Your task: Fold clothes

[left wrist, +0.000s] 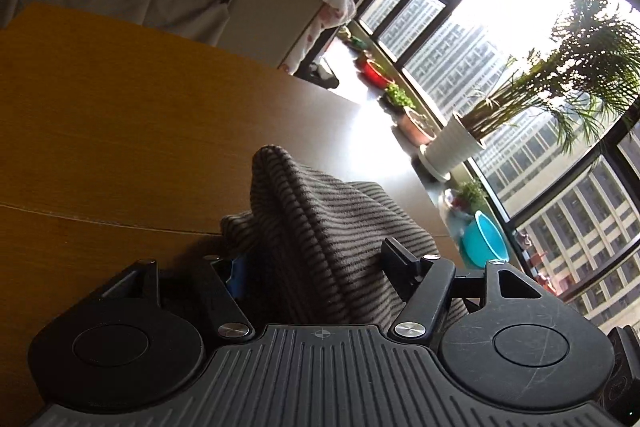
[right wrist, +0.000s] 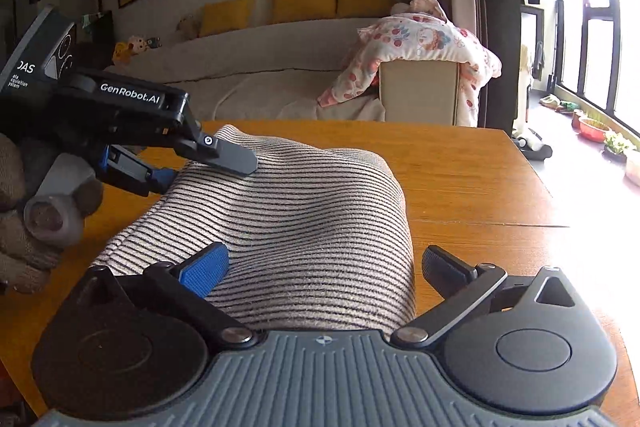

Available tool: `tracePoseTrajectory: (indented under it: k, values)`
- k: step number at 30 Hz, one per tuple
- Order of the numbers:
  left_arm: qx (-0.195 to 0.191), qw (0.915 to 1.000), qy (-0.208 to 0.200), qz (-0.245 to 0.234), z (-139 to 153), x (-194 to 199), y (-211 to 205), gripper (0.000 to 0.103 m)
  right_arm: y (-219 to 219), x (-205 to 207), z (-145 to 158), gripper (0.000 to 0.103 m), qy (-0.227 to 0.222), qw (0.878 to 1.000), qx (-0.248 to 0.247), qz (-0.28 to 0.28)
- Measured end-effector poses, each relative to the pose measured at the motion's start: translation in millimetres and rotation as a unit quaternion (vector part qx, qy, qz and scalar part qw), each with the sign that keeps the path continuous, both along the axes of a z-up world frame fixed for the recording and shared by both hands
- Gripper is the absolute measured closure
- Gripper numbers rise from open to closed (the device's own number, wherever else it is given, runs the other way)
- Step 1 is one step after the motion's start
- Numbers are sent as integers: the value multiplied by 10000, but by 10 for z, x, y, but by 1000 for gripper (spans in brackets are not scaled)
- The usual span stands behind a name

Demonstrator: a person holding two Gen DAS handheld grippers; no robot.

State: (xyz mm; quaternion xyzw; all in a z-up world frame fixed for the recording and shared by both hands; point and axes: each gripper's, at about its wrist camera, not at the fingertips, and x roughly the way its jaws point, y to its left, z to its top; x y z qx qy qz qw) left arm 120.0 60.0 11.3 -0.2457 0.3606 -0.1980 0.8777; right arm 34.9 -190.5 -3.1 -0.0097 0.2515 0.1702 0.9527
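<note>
Sweater (right wrist: 304,211), striped, sits bunched in a hump on the table (right wrist: 480,179), filling the middle of the right wrist view. Left gripper (right wrist: 208,167) comes in from 9 o'clock with one finger on top of the cloth and the other below its edge, so it looks like it's pinching that edge, though I can't quite see the pads meet. Right gripper (right wrist: 324,267) hangs at 6 o'clock, jaws spread wide, cloth lying between them but not squeezed. Stuff that could bite: if left only has one layer, lifting peels the hump apart instead of folding it. If right closes here it grabs a thick wad. Also the cloth sits near the table's 6 o'clock edge, so a tug could drag it off.
</note>
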Motion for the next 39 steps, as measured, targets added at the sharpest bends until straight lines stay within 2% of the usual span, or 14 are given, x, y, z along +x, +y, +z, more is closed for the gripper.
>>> tracePoseTrajectory:
  k: [5,6,9,11,13,14,16,20,23,28,32,36,38,39]
  values:
    - [-367,9990,-256,-53,276,-178,94,12,-87,50,-26,0,241,9991,344,28]
    - [-299,9989,-294,-206,302,-215,39,7,-110,67,-37,0,300,9987,423,22]
    - [170,9979,-213,-584,204,-282,-190,7,-144,72,-53,0,355,9979,535,3]
    - [542,9960,-8,-711,44,-322,-335,11,-170,37,-49,0,262,9979,597,-65]
    - [662,9952,15,-717,-35,-415,-402,44,-216,-8,-44,0,145,9972,721,-166]
    - [701,9950,8,-714,-66,-467,-431,44,-280,-30,-46,0,77,9955,900,-271]
    - [481,9951,-178,-849,-4,-587,-440,61,-462,-63,-65,0,-53,9882,1398,-630]
    - [144,9926,-447,-1122,90,-796,-458,66,-719,61,-151,0,236,9713,2099,-1094]
    - [257,9926,-220,-1162,-60,-851,-472,66,-729,173,-192,0,480,9693,2145,-1099]
    - [-220,9948,175,-982,-285,-789,-336,65,-661,210,-185,0,478,9743,1986,-954]
    - [-164,9958,113,-889,-270,-719,-276,65,-640,230,-193,0,543,9750,1947,-921]
    - [199,9985,-102,-497,-204,-616,-132,64,-602,207,-180,0,506,9778,1885,-760]
    - [344,9988,-158,-321,-187,-547,-41,59,-570,201,-175,0,522,9794,1840,-639]
    - [416,9986,-176,-271,-180,-522,-7,52,-552,201,-174,0,538,9802,1817,-577]
